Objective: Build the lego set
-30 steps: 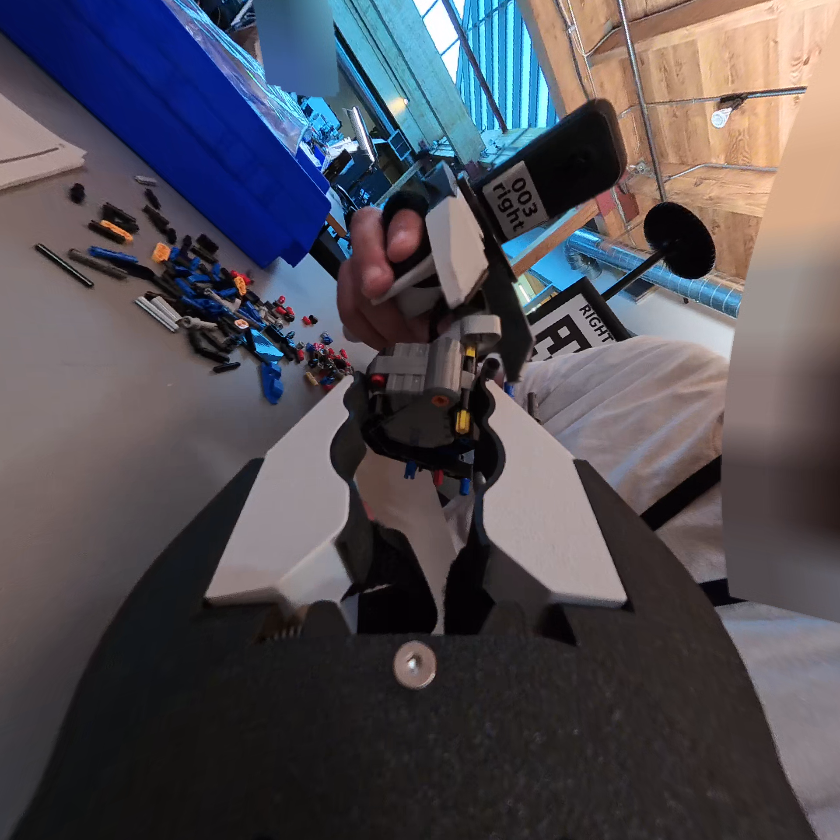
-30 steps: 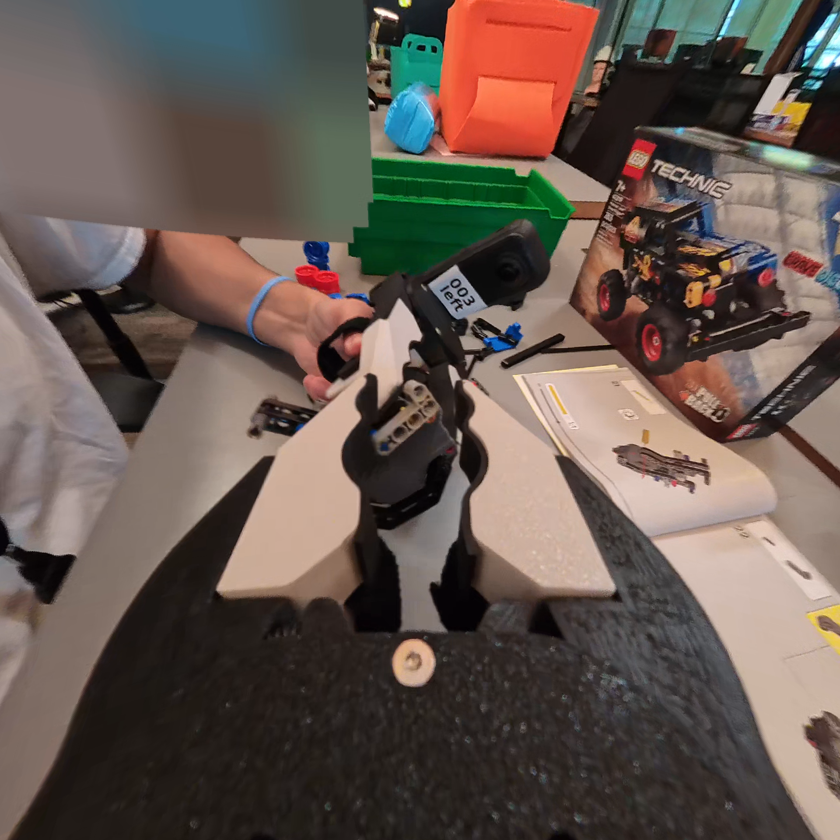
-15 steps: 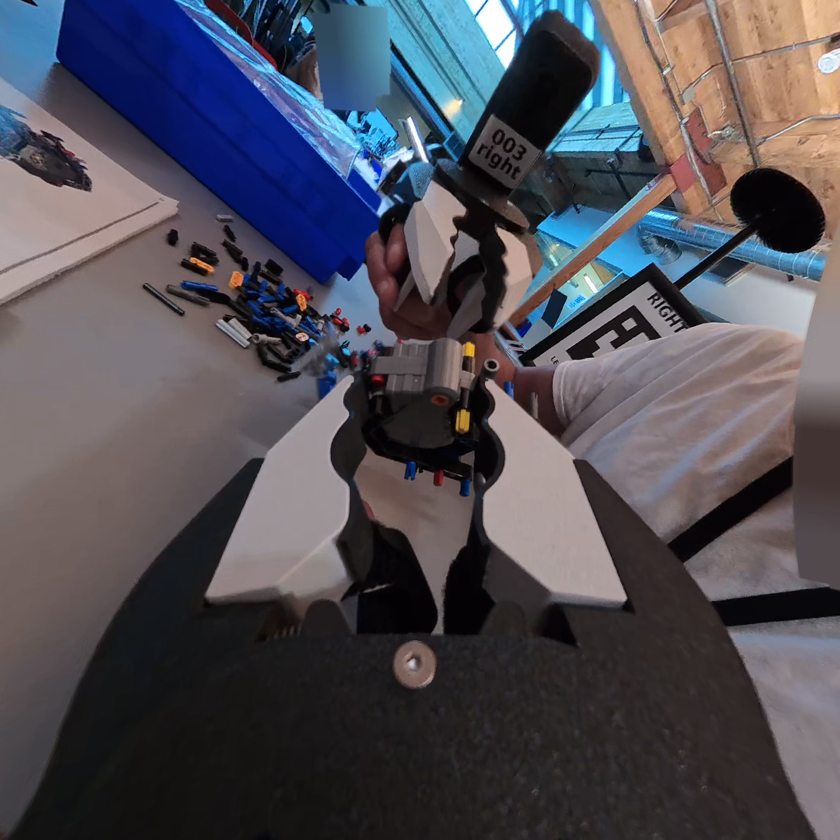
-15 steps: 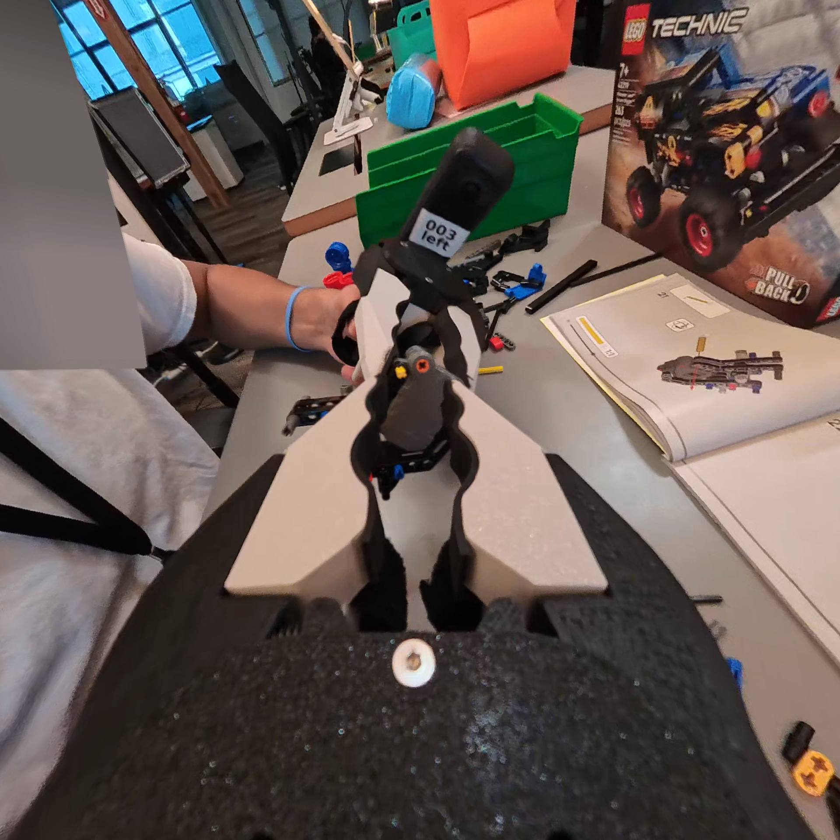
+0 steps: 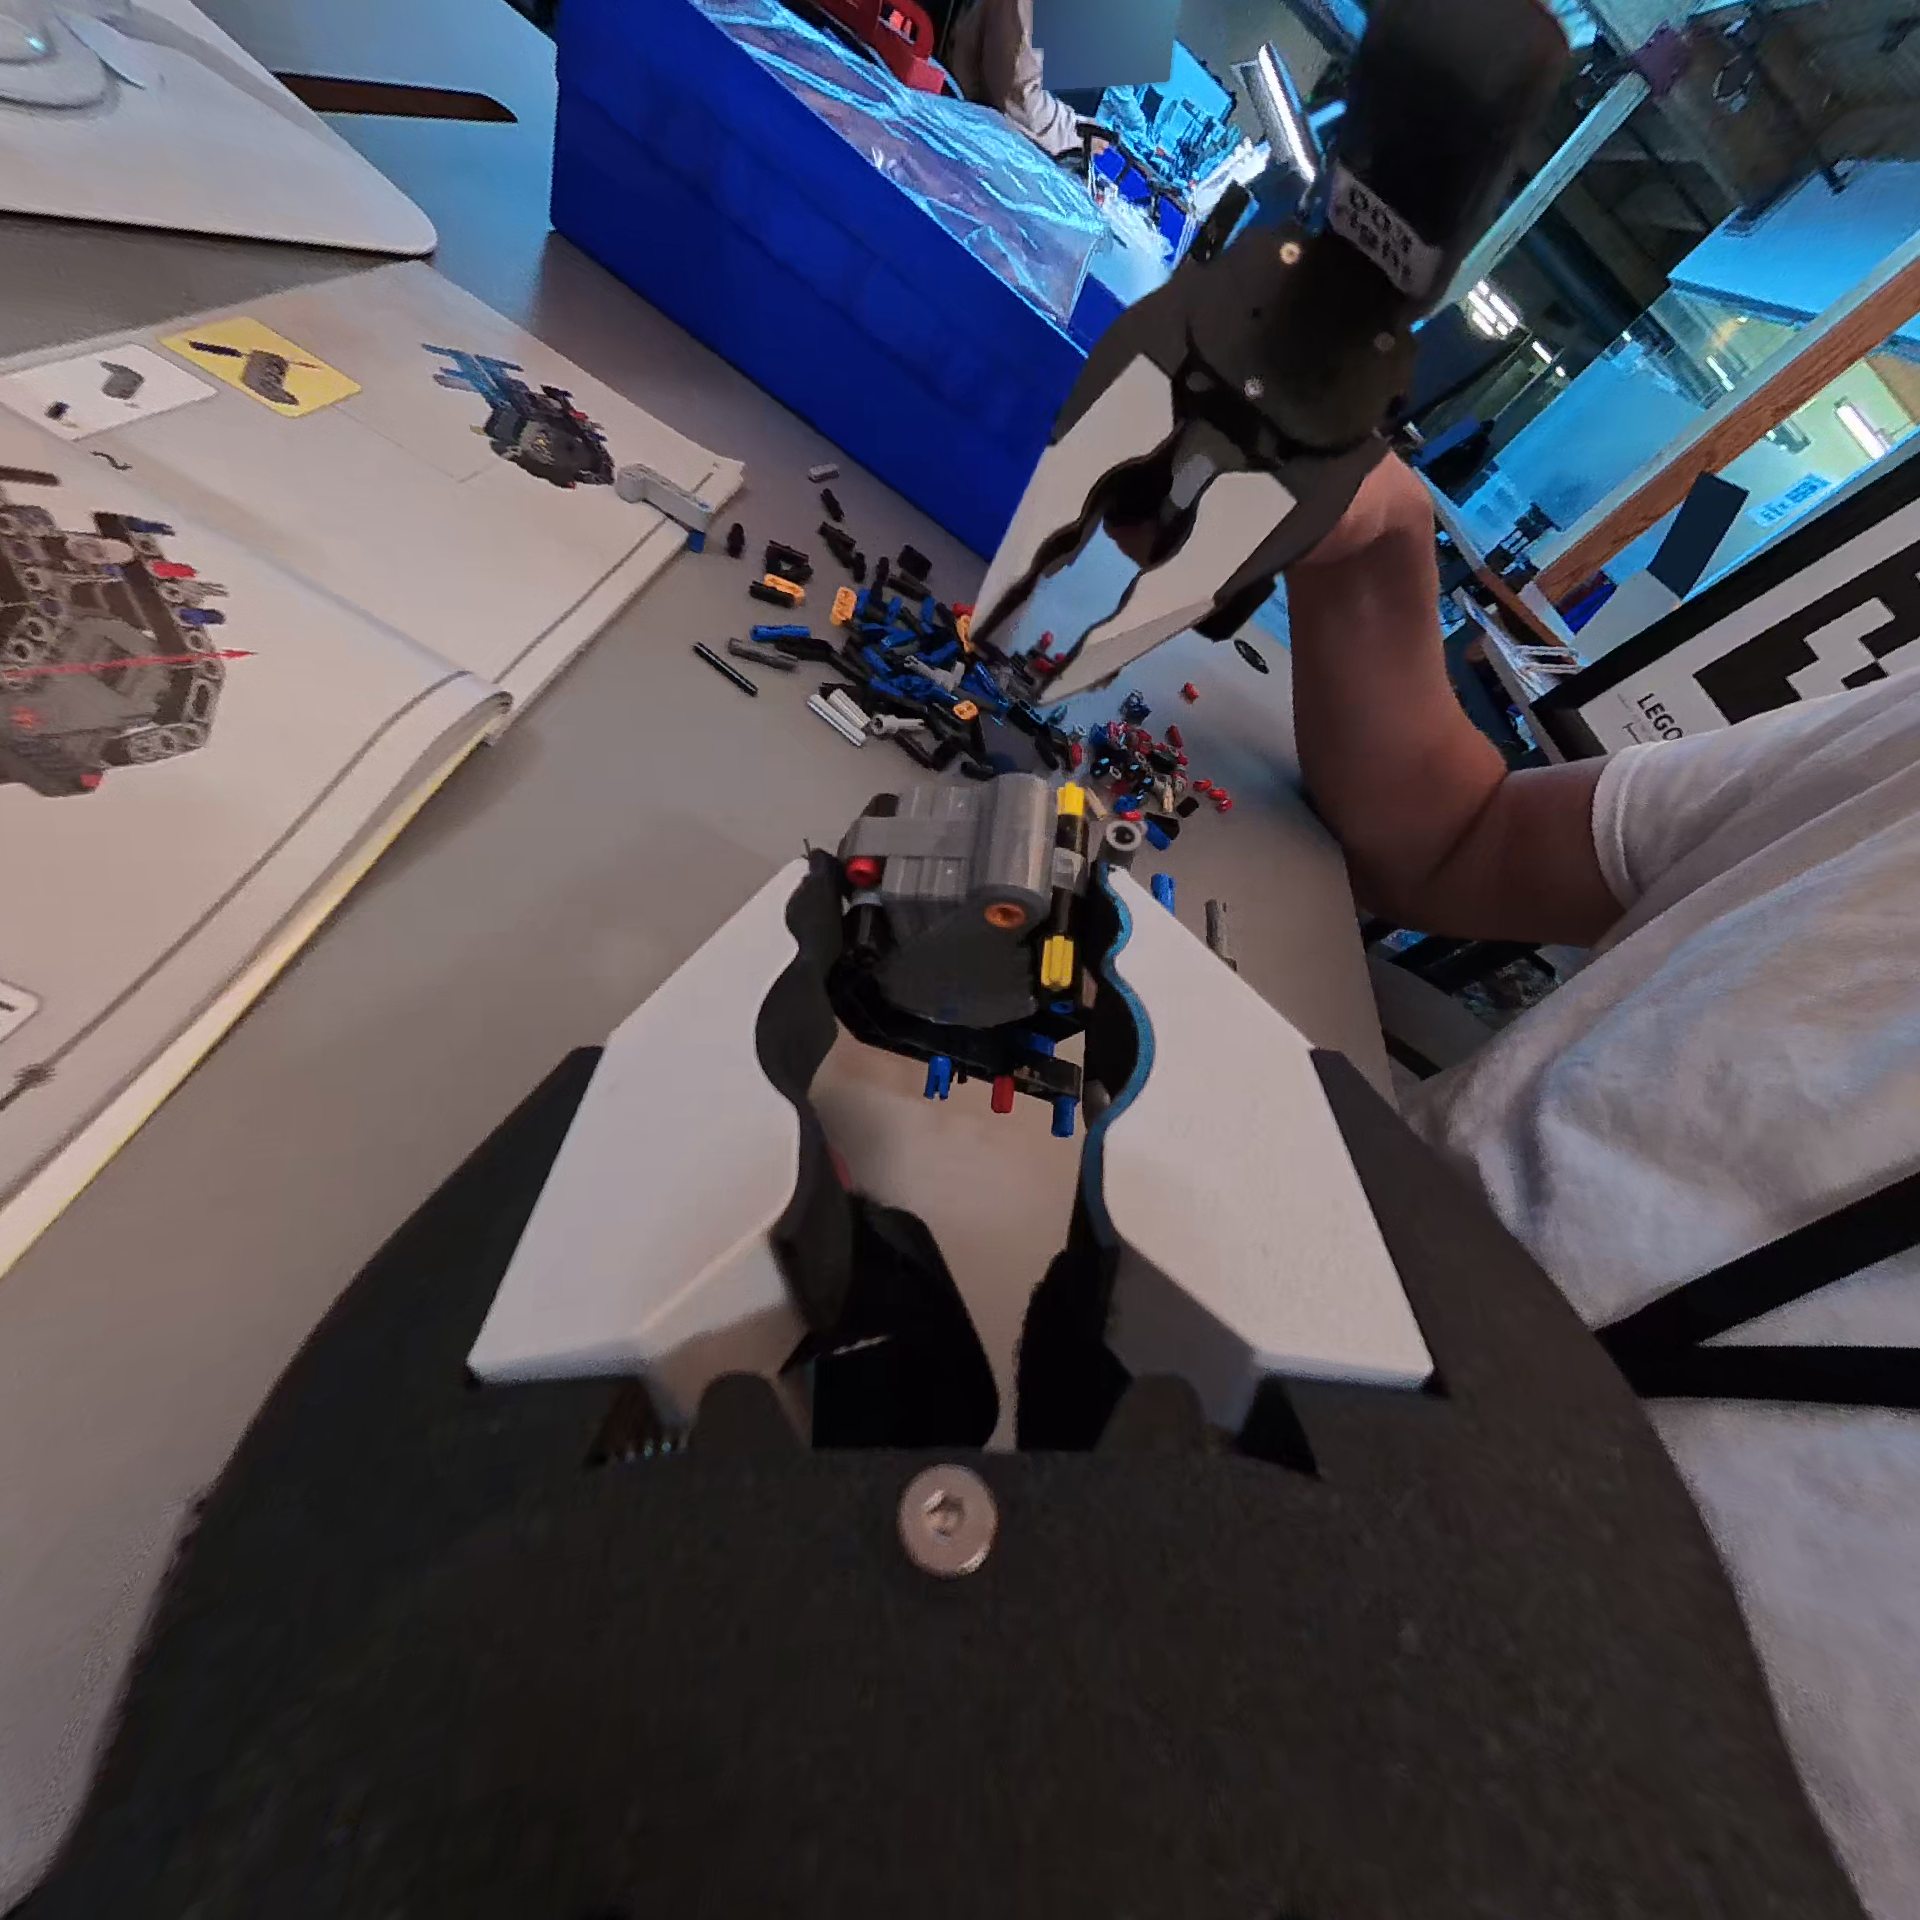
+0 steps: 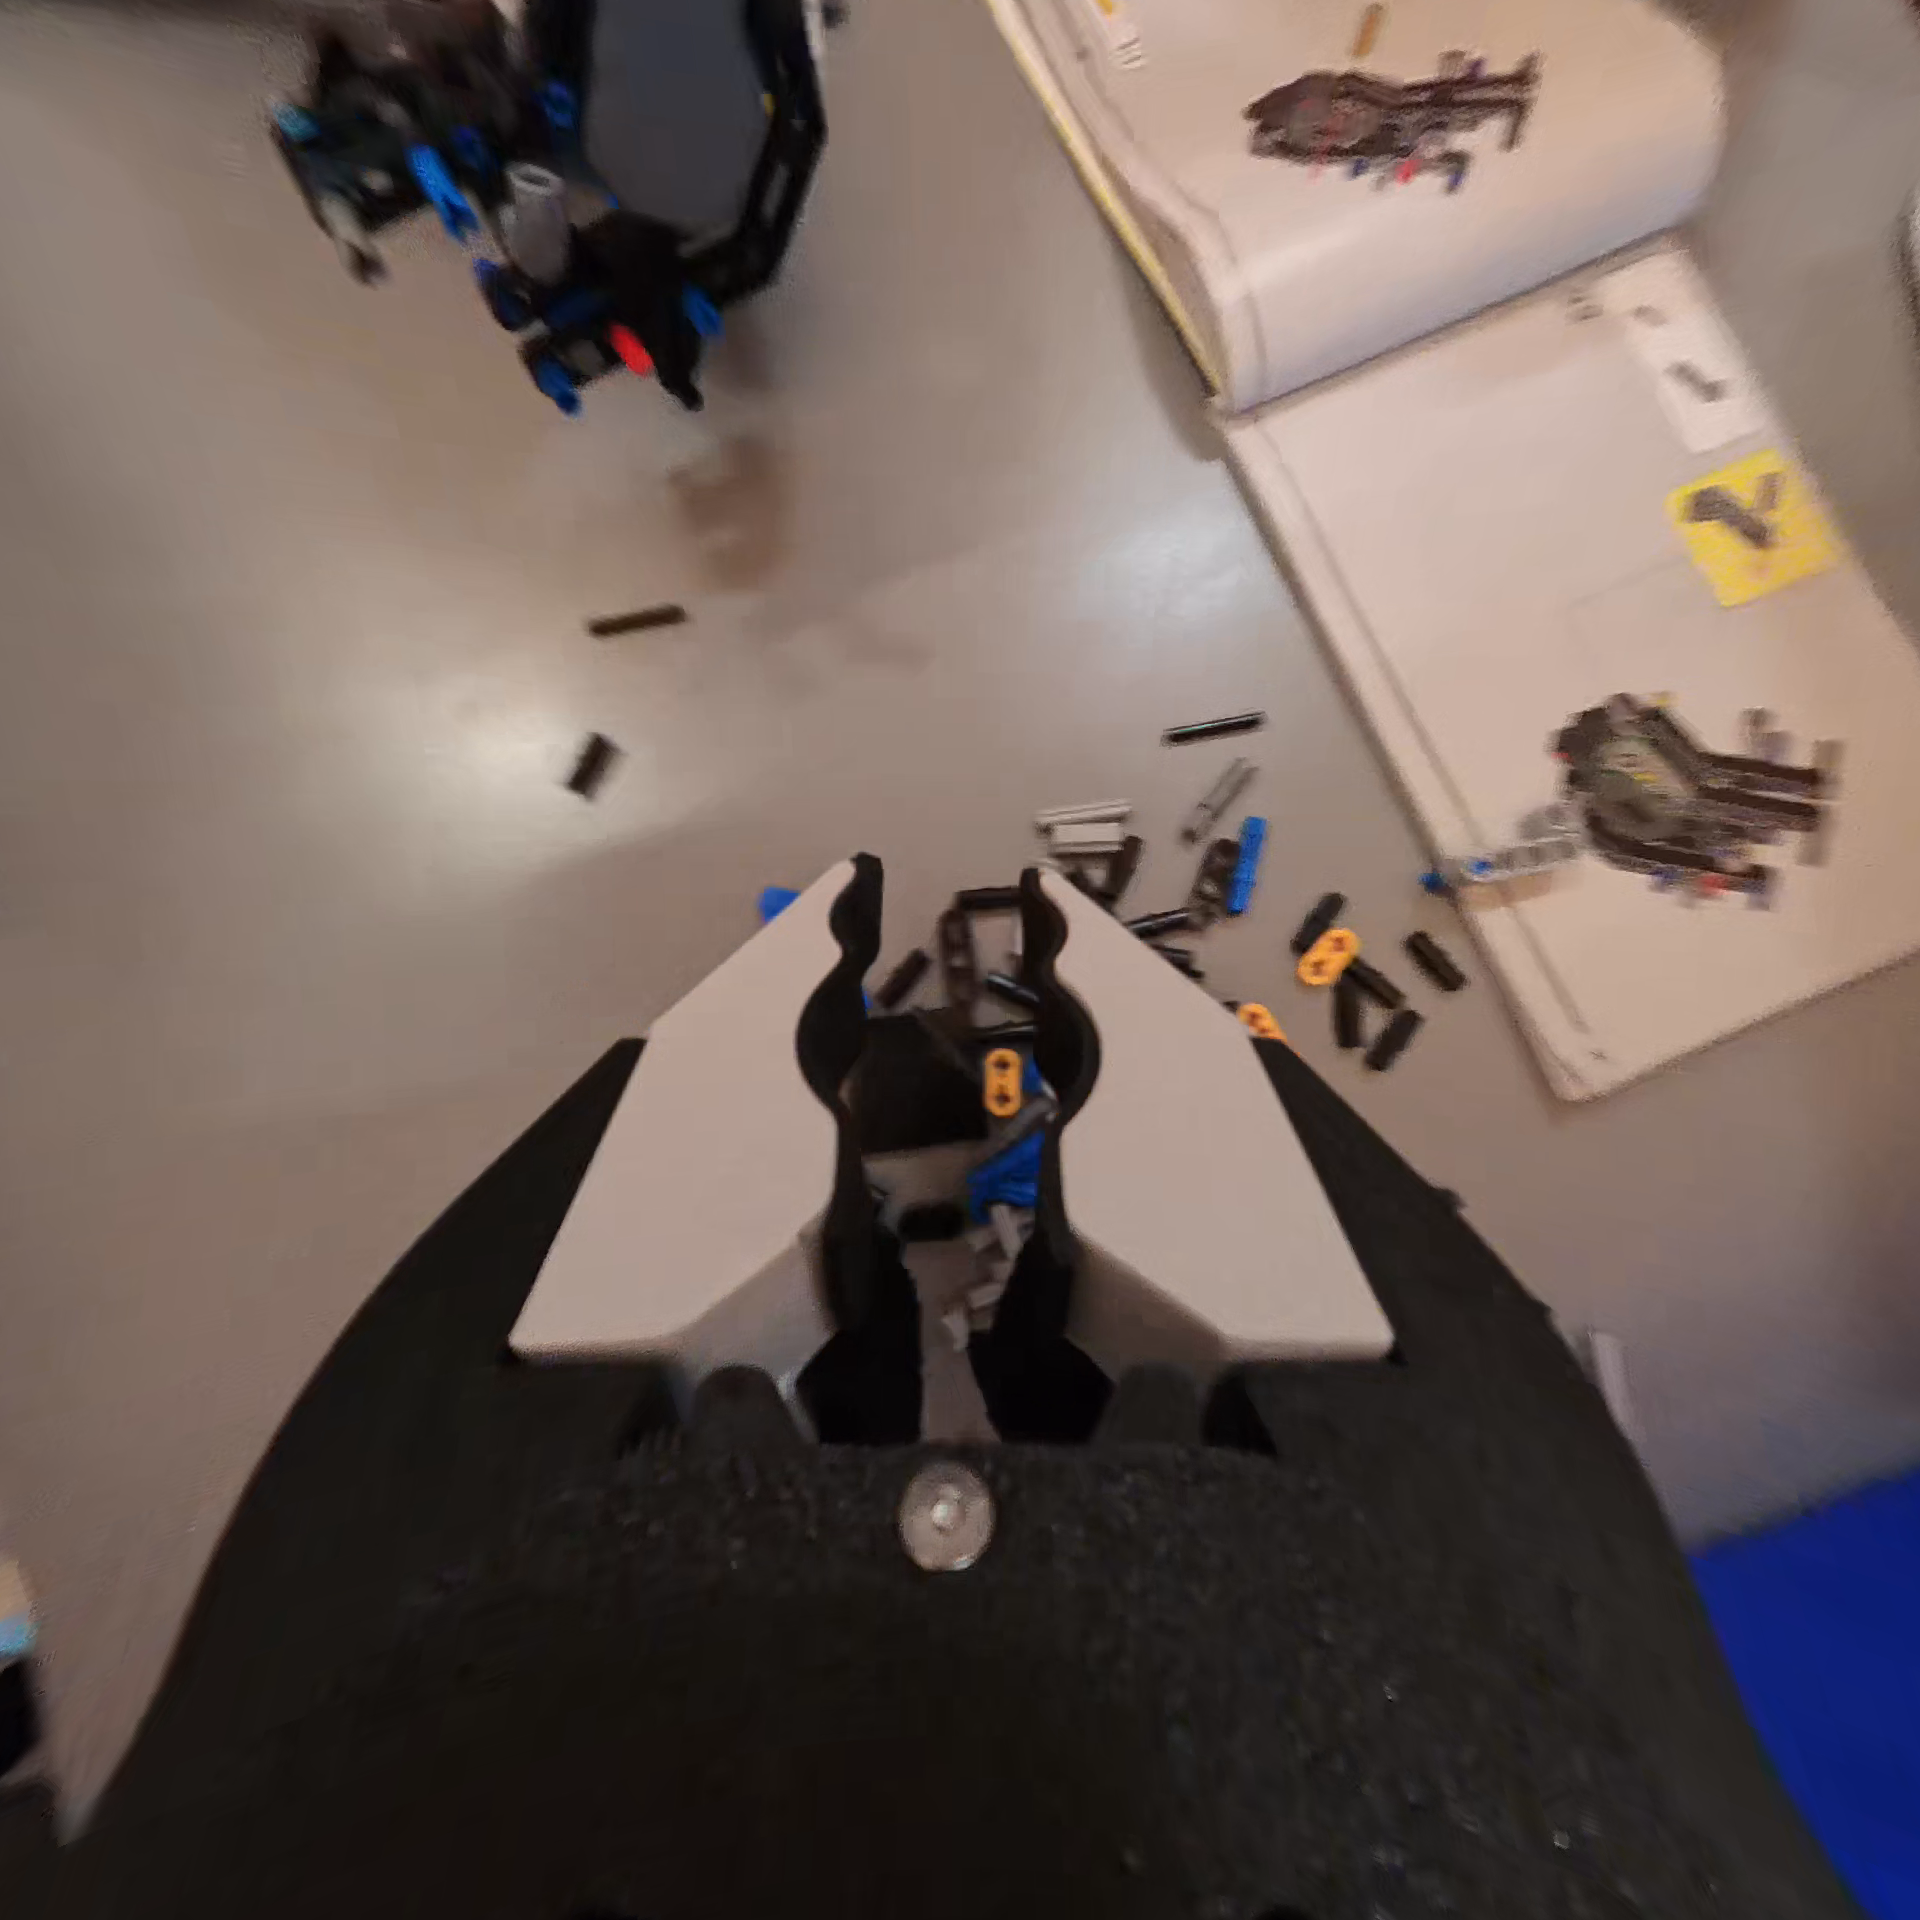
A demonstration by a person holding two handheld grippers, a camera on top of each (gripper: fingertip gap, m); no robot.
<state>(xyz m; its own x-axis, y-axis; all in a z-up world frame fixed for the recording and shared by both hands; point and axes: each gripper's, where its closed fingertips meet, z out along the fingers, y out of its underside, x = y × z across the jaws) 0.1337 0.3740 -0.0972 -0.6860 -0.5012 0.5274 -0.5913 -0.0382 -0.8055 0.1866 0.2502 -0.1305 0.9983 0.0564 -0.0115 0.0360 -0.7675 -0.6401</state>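
Observation:
My left gripper (image 5: 956,883) is shut on a partly built lego assembly (image 5: 966,914), grey and black with yellow, orange, red and blue pins, held above the grey table (image 5: 520,935). The assembly also shows blurred at the top left of the right wrist view (image 6: 623,301). My right gripper (image 6: 948,873) is open and points down, its tips just over a pile of loose lego parts (image 6: 1195,904). In the left wrist view the right gripper (image 5: 1013,665) hovers with its tips at the same pile (image 5: 894,675), beyond the assembly.
An open instruction booklet (image 5: 260,623) lies left of the pile; it also shows in the right wrist view (image 6: 1558,520). A blue bin (image 5: 810,260) stands behind the pile. A person's arm (image 5: 1434,790) and white shirt fill the right side. Stray pins (image 6: 634,620) lie on the table. The tips of one gripper are about 15 centimetres away from the tips of the other.
My right gripper has pulled away from the assembly and swung down over the loose parts pile. My left gripper still holds the assembly and has tilted down toward the table.

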